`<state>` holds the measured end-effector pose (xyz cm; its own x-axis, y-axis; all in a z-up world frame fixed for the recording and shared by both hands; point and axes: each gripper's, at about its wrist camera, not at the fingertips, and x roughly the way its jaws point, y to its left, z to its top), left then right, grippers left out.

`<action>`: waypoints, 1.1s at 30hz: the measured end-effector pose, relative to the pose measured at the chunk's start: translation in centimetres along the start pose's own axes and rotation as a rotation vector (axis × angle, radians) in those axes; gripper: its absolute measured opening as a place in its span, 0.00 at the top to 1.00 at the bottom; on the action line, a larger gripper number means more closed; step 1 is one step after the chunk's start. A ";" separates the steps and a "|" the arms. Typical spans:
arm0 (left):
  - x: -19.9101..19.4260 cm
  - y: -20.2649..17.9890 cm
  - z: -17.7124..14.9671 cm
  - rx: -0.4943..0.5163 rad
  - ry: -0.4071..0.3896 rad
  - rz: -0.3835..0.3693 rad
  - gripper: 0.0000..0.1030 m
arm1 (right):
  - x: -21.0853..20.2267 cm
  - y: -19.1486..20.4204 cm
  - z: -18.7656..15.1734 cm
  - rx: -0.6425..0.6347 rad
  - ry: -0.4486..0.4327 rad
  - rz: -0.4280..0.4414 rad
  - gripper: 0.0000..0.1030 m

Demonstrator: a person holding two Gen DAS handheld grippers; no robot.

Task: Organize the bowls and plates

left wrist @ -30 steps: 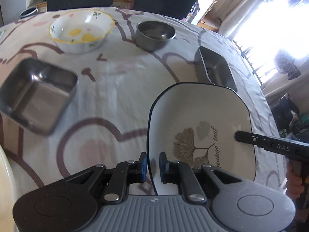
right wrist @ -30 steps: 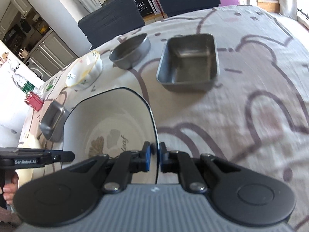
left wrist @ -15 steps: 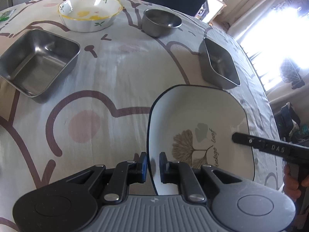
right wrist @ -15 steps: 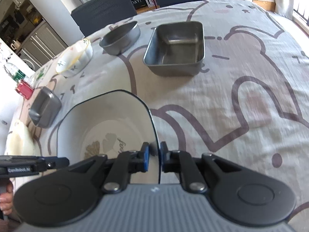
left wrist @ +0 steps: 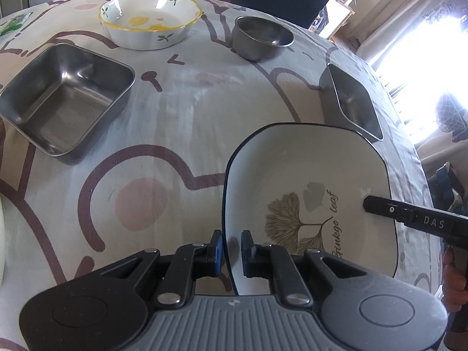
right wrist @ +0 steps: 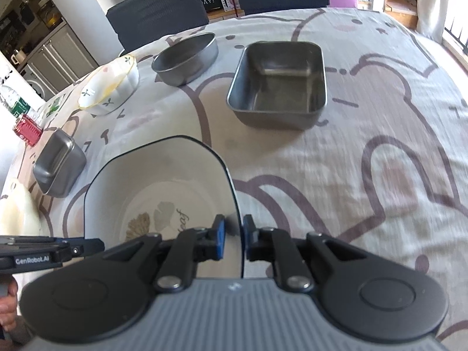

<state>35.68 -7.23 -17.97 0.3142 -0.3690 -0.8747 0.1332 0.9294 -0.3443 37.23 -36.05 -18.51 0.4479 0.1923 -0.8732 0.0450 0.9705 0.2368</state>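
A white square plate [left wrist: 307, 172] with a dark rim and a ginkgo leaf print is held a little above the tablecloth. My left gripper [left wrist: 232, 248] is shut on its left rim. My right gripper [right wrist: 234, 234] is shut on the opposite rim of the plate [right wrist: 163, 181]. Each wrist view shows the other gripper at the plate's far side: the right gripper [left wrist: 370, 204] and the left gripper [right wrist: 93, 247]. Beyond the plate stand a floral bowl [left wrist: 149, 20], a round steel bowl [left wrist: 261, 38], a square steel tray [left wrist: 64, 99] and a rectangular steel tray [right wrist: 278, 84].
A cream dish [right wrist: 17, 213] lies at the table's left edge, with a red object [right wrist: 27, 127] behind it. Dark chairs [right wrist: 158, 5] stand along the far side. A person's hand [left wrist: 450, 275] grips the right handle. Patterned tablecloth [right wrist: 380, 152] lies bare to the right.
Both grippers keep their hold on the plate. The left wrist view has drifted, so the bowls and square tray now sit higher and further right in it.
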 end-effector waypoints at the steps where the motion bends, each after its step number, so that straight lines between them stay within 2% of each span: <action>1: 0.1 0.1 0.1 -0.003 -0.002 -0.005 0.87 | 0.1 0.0 0.1 -0.002 -0.001 -0.004 0.85; 8: 0.5 0.0 0.4 -0.008 -0.004 -0.029 0.87 | 1.6 -0.6 0.4 0.029 0.010 -0.030 0.82; 12: 0.4 -0.2 0.5 0.031 -0.007 -0.036 0.87 | 2.7 -1.1 -0.2 0.046 0.024 -0.027 0.80; 20: 0.5 -0.3 0.5 0.065 0.003 -0.030 0.89 | 2.5 -1.9 -0.5 0.001 0.012 0.019 0.83; 28: 0.9 -0.4 0.4 0.062 0.028 -0.030 0.86 | 2.0 -1.8 -1.2 -0.036 -0.010 0.010 0.83; 29: 1.0 -0.4 0.3 0.062 0.031 -0.035 0.83 | 1.8 -1.7 -1.3 -0.041 -0.010 0.009 0.81; 30: 1.0 -0.4 0.2 0.060 0.035 -0.040 0.74 | 1.8 -1.6 -1.3 -0.042 -0.012 0.006 0.81; 31: 1.1 -0.5 0.1 0.059 0.037 -0.042 0.66 | 1.6 -1.6 -1.4 -0.042 -0.015 0.006 0.71; 32: 1.1 -0.6 0.0 0.063 0.038 -0.042 0.43 | 1.5 -1.6 -1.5 -0.039 -0.016 0.005 0.52; 33: 1.1 -0.7 -0.1 0.070 0.034 -0.035 0.21 | 1.4 -1.5 -1.6 -0.036 -0.020 -0.003 0.44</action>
<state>35.79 -8.29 -18.70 0.2761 -0.3998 -0.8740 0.2095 0.9125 -0.3513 36.37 -36.98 -20.74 0.4652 0.1864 -0.8653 0.0144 0.9758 0.2180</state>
